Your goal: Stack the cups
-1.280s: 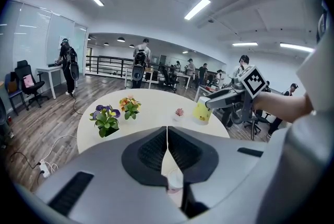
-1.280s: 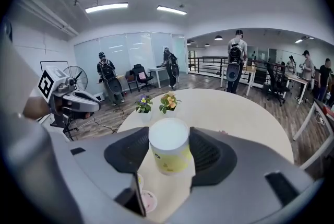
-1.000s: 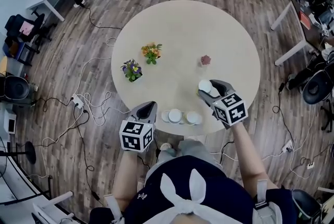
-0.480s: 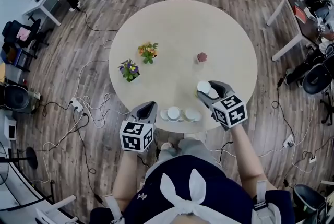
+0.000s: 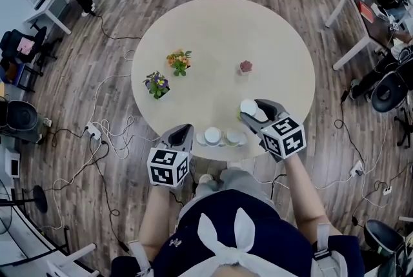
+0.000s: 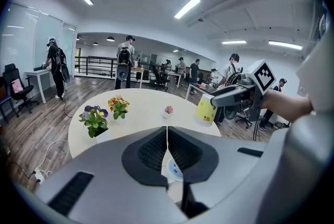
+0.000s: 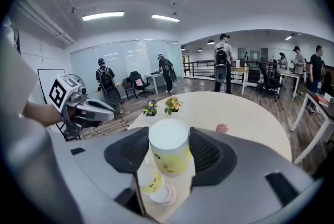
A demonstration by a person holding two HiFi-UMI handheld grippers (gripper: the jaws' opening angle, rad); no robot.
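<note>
My right gripper is shut on a yellow paper cup, held bottom-up a little above the round table near its front right edge. In the right gripper view the cup fills the gap between the jaws, and another yellow cup stands on the table below it. A row of three cups sits at the table's front edge. My left gripper hovers shut and empty just left of that row, off the table's edge; in the left gripper view its jaws meet.
On the table stand a purple flower pot, an orange flower pot and a small pink plant. Cables and a power strip lie on the wooden floor at left. Desks, chairs and people ring the room.
My right gripper has drifted slightly towards the row of cups, still holding the yellow cup. The left gripper has stayed in place, and the head view has shifted a little.
</note>
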